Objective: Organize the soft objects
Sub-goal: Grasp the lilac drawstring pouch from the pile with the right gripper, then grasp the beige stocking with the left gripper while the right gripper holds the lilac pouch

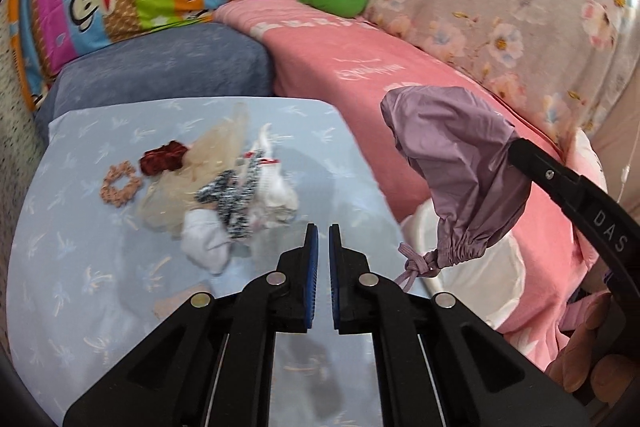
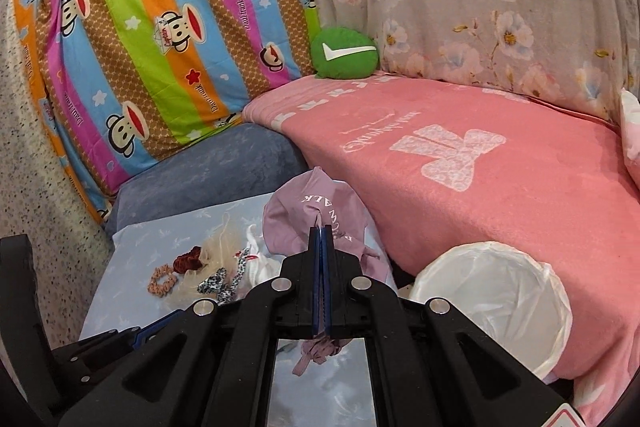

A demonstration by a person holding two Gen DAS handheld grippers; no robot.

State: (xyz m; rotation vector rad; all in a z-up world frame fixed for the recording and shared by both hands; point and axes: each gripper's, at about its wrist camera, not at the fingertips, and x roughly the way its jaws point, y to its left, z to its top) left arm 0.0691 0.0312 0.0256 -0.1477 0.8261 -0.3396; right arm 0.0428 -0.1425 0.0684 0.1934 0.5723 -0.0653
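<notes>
A purple drawstring pouch (image 1: 460, 163) hangs in the air over the pink blanket's edge, with my right gripper (image 2: 322, 235) shut on its fabric (image 2: 304, 215). Its knotted cord (image 1: 416, 265) dangles below. On the light blue cloth (image 1: 80, 267) lies a small pile: a pink scrunchie (image 1: 121, 183), a dark red scrunchie (image 1: 162, 155), beige mesh fabric (image 1: 208, 155), a black-and-white patterned band (image 1: 232, 195) and white socks (image 1: 208, 243). My left gripper (image 1: 324, 239) hovers just right of the pile, its pads a narrow gap apart with nothing between them.
A round bin lined with a white bag (image 2: 492, 291) stands against the pink blanket (image 2: 500, 179), right of the blue cloth. Behind are a blue-grey cushion (image 1: 160, 67), a striped monkey-print pillow (image 2: 160, 39), a green round cushion (image 2: 344, 55) and floral fabric (image 2: 480, 7).
</notes>
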